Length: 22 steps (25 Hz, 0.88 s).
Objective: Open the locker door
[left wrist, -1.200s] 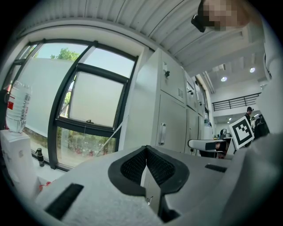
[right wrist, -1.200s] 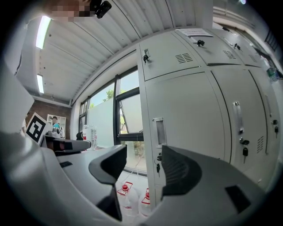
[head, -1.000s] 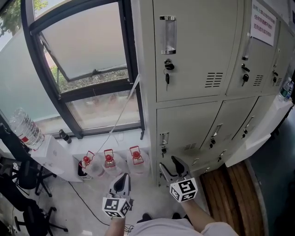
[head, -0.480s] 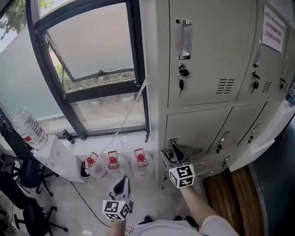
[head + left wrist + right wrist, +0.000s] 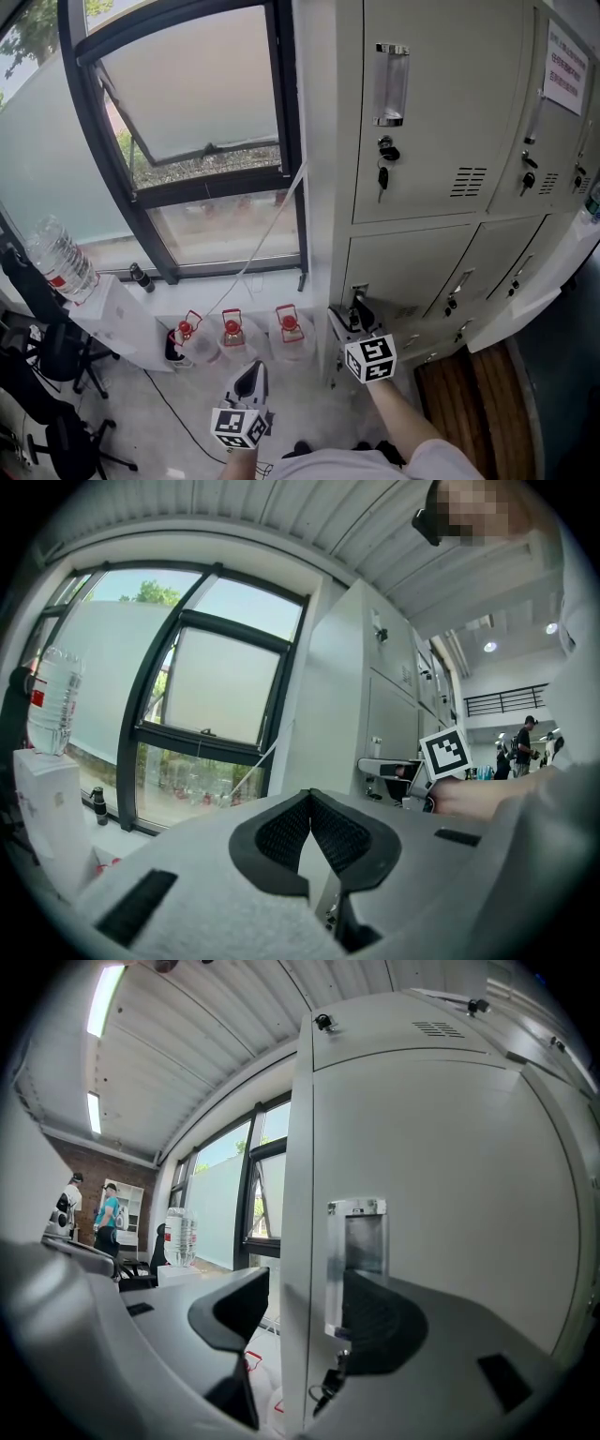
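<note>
Holds right gripper (image 5: pixel 349 314) wide open, gripping nothing, jaws astride the left edge of the lower locker door (image 5: pixel 403 272); handle (image 5: pixel 361 1260) just by the right jaw, key (image 5: pixel 328 1387) hanging under it; holds left gripper (image 5: pixel 250 375) lower and to the left, pressed closed, empty. Up and right of the right gripper, one white notice (image 5: pixel 565 67), red print too small to read; just left of it, three red-capped jugs (image 5: pixel 287 330); farther left, one bottle (image 5: pixel 58 262) with a red label.
</note>
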Motion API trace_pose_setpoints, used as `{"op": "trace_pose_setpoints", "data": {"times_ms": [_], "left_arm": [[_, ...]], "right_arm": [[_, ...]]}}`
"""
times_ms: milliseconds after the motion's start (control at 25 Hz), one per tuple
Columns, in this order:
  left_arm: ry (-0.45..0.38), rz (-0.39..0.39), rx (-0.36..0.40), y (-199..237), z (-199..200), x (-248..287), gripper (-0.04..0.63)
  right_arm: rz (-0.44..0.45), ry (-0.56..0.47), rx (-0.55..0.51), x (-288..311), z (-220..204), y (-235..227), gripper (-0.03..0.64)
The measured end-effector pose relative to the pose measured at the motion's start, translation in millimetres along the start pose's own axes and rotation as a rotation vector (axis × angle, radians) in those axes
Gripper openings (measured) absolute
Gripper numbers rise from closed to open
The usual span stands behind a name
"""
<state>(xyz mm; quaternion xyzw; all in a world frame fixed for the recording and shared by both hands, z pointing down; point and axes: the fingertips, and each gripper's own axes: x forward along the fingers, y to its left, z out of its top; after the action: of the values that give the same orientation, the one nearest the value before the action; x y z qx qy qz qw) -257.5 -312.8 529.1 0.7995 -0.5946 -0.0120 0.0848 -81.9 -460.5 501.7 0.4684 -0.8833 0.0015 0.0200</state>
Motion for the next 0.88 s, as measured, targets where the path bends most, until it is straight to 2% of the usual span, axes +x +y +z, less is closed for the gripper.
{"op": "trace_pose_setpoints", "data": {"times_ms": [560,880], "left_arm": [[-0.002,-0.068,-0.011,-6,2,2,0.005],[-0.004,-0.108,-0.009,-14,3,-3,0.005]], "right_arm": [[-0.075,0.011,0.024,-16,-1,0,0.212],[-0.154,0.017,0.035,-40,-2,-4,0.128]]}}
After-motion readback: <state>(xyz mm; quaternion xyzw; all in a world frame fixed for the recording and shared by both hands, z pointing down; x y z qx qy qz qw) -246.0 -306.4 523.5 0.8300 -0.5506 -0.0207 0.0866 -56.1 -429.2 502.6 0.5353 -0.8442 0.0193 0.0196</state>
